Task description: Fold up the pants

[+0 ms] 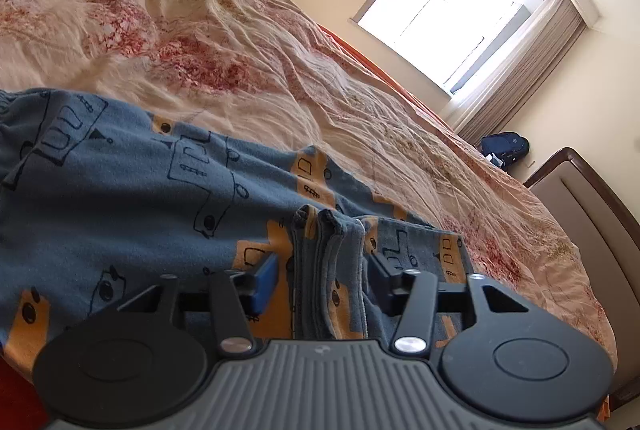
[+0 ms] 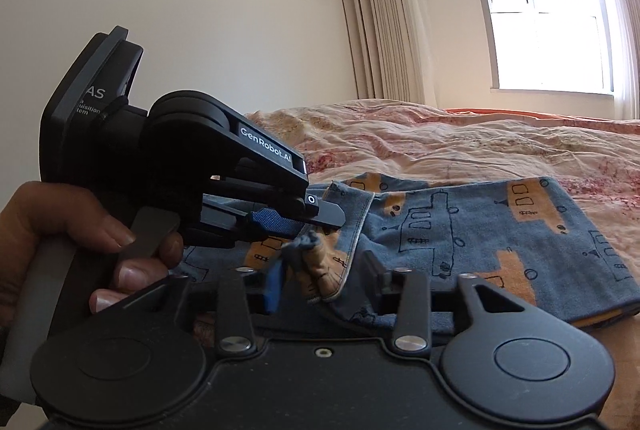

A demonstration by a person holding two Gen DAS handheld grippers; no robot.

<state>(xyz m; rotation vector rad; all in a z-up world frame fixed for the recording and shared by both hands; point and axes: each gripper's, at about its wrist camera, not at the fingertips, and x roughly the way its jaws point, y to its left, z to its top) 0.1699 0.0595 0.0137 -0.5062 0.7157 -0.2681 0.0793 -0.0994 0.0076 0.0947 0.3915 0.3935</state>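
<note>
Blue pants [image 1: 132, 189] with orange and black truck prints lie folded on the bed. In the left wrist view my left gripper [image 1: 322, 276] is open, its fingers on either side of the bunched leg cuffs [image 1: 328, 254]. In the right wrist view the pants [image 2: 480, 230] lie in front of my right gripper [image 2: 324, 284], which is open around a bunched fold of cloth [image 2: 316, 266]. The left gripper [image 2: 316, 220], held in a hand, reaches in from the left just above that same fold.
A wrinkled cream bedspread [image 1: 240, 41] with red flower print covers the bed. A window [image 1: 452, 1] with curtains is behind it. A dark blue backpack [image 1: 506, 147] sits on the floor by the wall. A brown headboard [image 1: 588, 213] is at the right.
</note>
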